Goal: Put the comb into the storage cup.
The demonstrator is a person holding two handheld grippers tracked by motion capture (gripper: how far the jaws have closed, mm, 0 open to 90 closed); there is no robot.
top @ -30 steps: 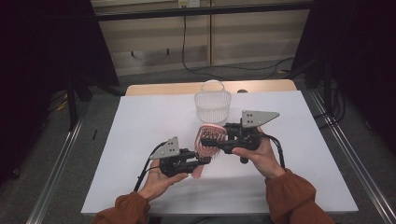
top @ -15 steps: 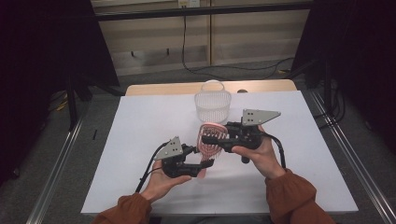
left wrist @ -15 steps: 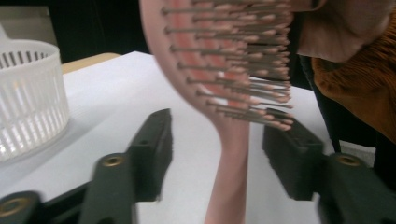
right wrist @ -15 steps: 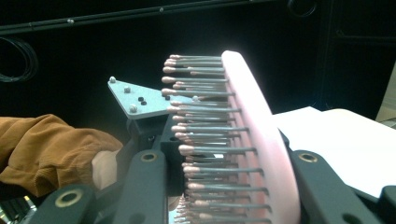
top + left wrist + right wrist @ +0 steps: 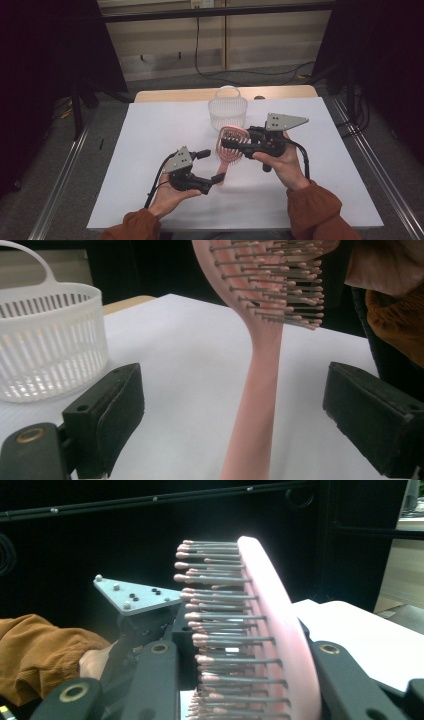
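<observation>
On the left of the white table (image 5: 150, 130), seen from the high view, we note the left gripper (image 5: 211, 166) held in the person's left hand (image 5: 167, 197), low over the tabletop, pointing rightward. Its jaws have just been opening and now stand wide and released; the left gripper view shows the pink hairbrush (image 5: 260, 365) handle running up between them, clear of both pads (image 5: 117, 417) (a gap shows on either side). Moving right, we log the hairbrush (image 5: 231, 145) raised off the table and tilted, bristled head uppermost, handle slanting down toward the left gripper. Just behind it stands the white slatted basket (image 5: 227, 112), upright, near the table's far edge. Farther right, the right gripper (image 5: 232, 143), carried in the right hand (image 5: 280, 160), is clenched on the brush head; the right gripper view shows the bristles (image 5: 215, 630) pointing left.
</observation>
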